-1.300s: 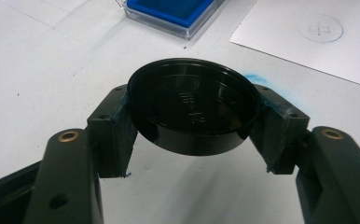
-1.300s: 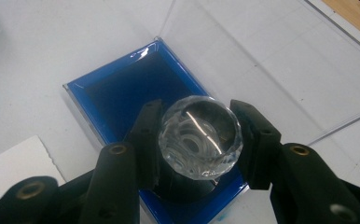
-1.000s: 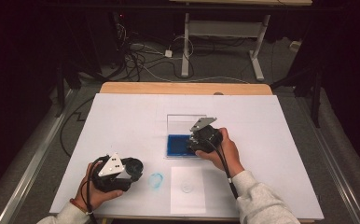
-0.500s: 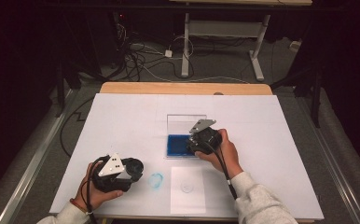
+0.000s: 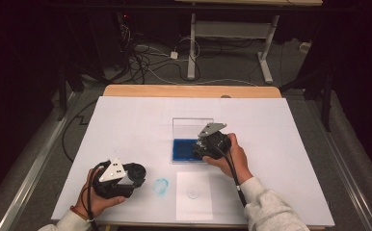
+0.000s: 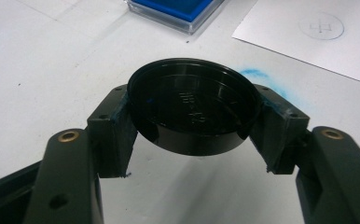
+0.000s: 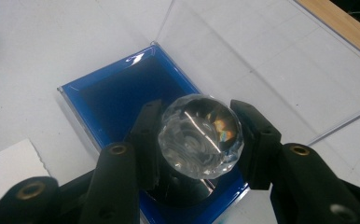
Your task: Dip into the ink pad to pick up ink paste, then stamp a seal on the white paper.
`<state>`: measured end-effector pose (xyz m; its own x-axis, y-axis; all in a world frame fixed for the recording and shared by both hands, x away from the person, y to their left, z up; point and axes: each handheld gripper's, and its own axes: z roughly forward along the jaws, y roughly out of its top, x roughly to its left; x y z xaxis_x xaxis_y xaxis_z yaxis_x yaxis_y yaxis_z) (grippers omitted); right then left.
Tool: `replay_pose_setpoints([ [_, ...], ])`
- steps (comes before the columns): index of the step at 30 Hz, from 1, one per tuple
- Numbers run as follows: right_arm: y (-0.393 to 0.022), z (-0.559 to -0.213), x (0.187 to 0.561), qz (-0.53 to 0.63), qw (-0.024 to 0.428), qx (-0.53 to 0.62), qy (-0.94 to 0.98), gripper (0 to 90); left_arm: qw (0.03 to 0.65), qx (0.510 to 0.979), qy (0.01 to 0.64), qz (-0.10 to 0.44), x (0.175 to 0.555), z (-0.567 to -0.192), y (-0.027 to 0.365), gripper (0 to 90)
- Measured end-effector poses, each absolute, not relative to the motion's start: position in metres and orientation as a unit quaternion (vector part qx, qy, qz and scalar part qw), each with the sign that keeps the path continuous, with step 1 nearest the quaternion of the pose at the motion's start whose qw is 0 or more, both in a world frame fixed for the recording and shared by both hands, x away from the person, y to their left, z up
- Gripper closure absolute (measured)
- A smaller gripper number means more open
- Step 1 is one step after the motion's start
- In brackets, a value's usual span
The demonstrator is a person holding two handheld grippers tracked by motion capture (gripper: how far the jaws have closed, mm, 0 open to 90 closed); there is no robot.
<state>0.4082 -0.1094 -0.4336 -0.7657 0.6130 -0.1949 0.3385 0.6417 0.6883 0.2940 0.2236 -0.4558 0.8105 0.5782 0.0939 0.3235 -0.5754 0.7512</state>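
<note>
My left gripper (image 6: 194, 122) is shut on a round black cap (image 6: 192, 105), held just above the white table near the front left (image 5: 137, 172). My right gripper (image 7: 200, 140) is shut on a clear faceted knob (image 7: 201, 133) with a black base under it. The knob sits over the near end of a blue ink pad (image 7: 117, 98) in a clear case, and whether the base touches the pad is hidden. From above, the right gripper (image 5: 199, 149) stands at the right side of the ink pad (image 5: 183, 149). The case's clear lid (image 5: 192, 127) stands open behind the pad.
A white sheet (image 5: 193, 195) with a drawn circle lies at the front middle, with a blue ink smudge (image 5: 161, 186) to its left. A wooden table edge (image 5: 189, 91) runs along the back, and cables and a desk frame lie on the floor beyond.
</note>
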Motion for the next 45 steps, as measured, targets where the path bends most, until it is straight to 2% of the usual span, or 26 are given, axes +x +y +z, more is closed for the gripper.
replay_pose_setpoints([
  [11, -0.125, -0.431, 0.406, 0.357, 0.21, 0.284, 0.865, 57.4, 0.381, 0.869, 0.263, 0.173, 0.291, -0.454, 0.227, 36.4],
  [30, -0.147, -0.376, 0.38, 0.446, 0.219, 0.264, 0.827, 57.4, 0.381, 0.868, 0.267, 0.172, 0.293, -0.454, 0.229, 36.4],
  [45, -0.157, -0.35, 0.351, 0.479, 0.222, 0.234, 0.817, 57.4, 0.372, 0.875, 0.256, 0.175, 0.293, -0.454, 0.224, 36.5],
])
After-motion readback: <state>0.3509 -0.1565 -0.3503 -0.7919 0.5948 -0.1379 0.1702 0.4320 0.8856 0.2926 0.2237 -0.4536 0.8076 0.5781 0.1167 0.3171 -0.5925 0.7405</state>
